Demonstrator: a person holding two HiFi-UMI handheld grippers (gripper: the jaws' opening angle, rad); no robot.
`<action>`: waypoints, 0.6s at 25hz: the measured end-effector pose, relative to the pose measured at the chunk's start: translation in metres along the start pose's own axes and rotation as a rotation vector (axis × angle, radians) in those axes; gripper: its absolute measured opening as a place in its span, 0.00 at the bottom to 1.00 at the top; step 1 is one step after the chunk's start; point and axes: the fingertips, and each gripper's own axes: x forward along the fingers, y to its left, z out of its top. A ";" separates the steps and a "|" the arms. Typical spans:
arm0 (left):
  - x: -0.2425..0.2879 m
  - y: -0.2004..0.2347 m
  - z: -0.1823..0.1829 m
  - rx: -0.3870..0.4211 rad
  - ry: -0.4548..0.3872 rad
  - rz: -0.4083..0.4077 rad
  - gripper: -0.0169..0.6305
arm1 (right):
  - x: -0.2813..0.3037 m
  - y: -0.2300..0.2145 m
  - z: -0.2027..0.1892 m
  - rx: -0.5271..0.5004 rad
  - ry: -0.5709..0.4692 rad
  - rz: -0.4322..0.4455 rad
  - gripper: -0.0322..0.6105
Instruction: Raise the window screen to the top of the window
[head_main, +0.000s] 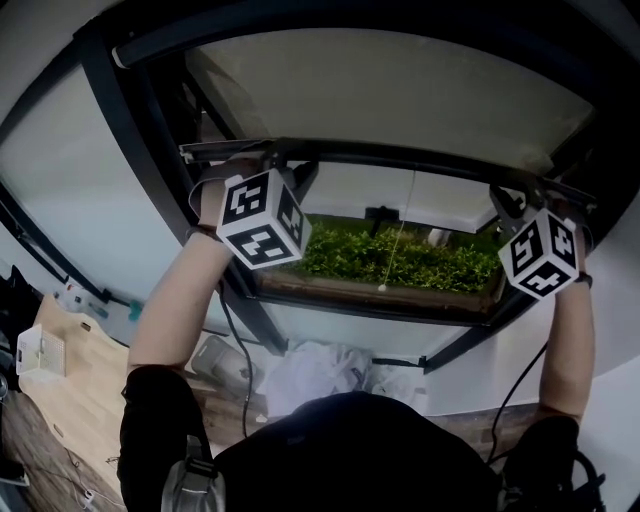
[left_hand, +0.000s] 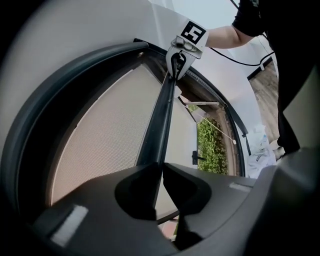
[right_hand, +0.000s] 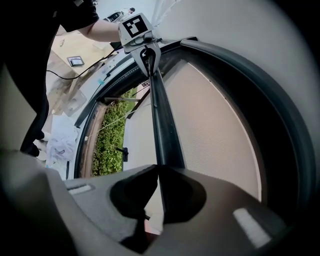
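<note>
**Head view.** Two grippers grip the one bottom bar (head_main: 400, 152) of the window screen (head_main: 390, 90). The left gripper (head_main: 258, 165) is at 10 o'clock and the right gripper (head_main: 515, 195) at 3 o'clock. The screen covers the upper part of one dark window frame (head_main: 105, 90). Below the bar are a hedge (head_main: 420, 260) and one hanging cord (head_main: 398, 235). A light wooden surface (head_main: 75, 400) lies at 8 o'clock.

**Left gripper view.** The jaws are clamped on the bar, with the mesh at 9 o'clock.

**Right gripper view.** The jaws are clamped on the bar, with the mesh at 3 o'clock.
</note>
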 end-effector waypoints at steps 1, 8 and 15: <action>-0.001 0.003 0.002 0.003 -0.002 0.003 0.08 | -0.002 -0.003 0.000 0.005 -0.003 -0.005 0.10; -0.010 0.024 0.006 0.022 -0.013 0.034 0.08 | -0.011 -0.025 0.009 0.027 -0.036 -0.008 0.10; -0.016 0.048 0.013 0.048 -0.002 0.065 0.08 | -0.019 -0.048 0.016 0.029 -0.046 -0.022 0.10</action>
